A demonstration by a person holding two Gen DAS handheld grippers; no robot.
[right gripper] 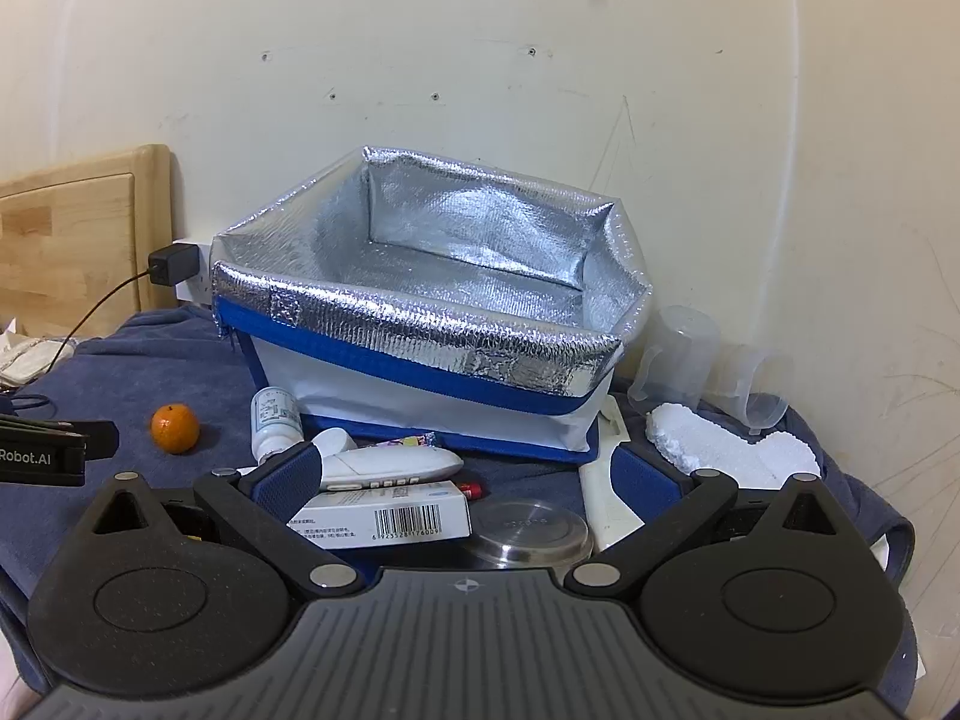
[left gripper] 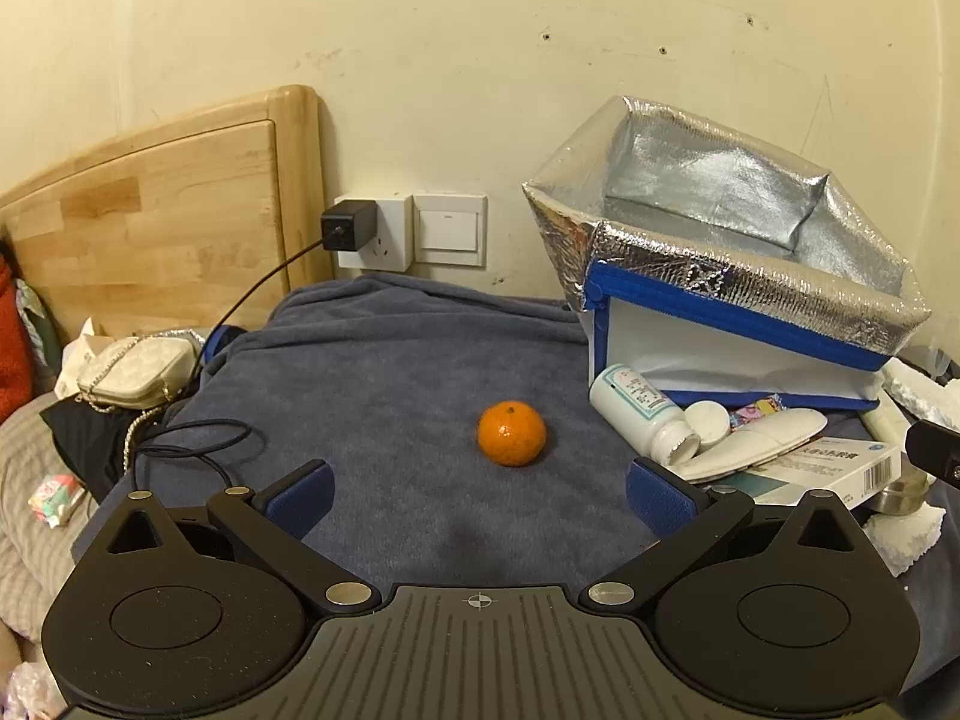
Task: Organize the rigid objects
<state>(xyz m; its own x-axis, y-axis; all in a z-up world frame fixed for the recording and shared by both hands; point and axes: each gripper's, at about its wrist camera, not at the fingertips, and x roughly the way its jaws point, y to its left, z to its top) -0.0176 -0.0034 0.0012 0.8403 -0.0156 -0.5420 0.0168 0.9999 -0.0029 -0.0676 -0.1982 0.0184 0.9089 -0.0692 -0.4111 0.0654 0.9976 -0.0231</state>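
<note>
An orange mandarin [left gripper: 511, 433] lies on the blue towel [left gripper: 390, 360], just ahead of my open, empty left gripper [left gripper: 480, 495]; it also shows in the right wrist view [right gripper: 174, 428]. An open foil-lined cooler bag [right gripper: 420, 300] stands at the wall, also in the left wrist view [left gripper: 738, 252]. In front of it lie a white pill bottle [right gripper: 273, 423], a white thermometer-like device [right gripper: 390, 465], a barcoded medicine box [right gripper: 390, 519] and a round steel tin [right gripper: 528, 531]. My right gripper [right gripper: 462, 477] is open and empty, its fingers either side of the box and tin.
Two clear plastic cups [right gripper: 684, 354] and white foam pieces [right gripper: 720, 444] lie right of the bag. A wooden headboard [left gripper: 150, 210], a charger with cable [left gripper: 348, 225], a beige purse [left gripper: 138, 372] and clutter sit at the left. The left gripper's side [right gripper: 54, 450] shows at the left.
</note>
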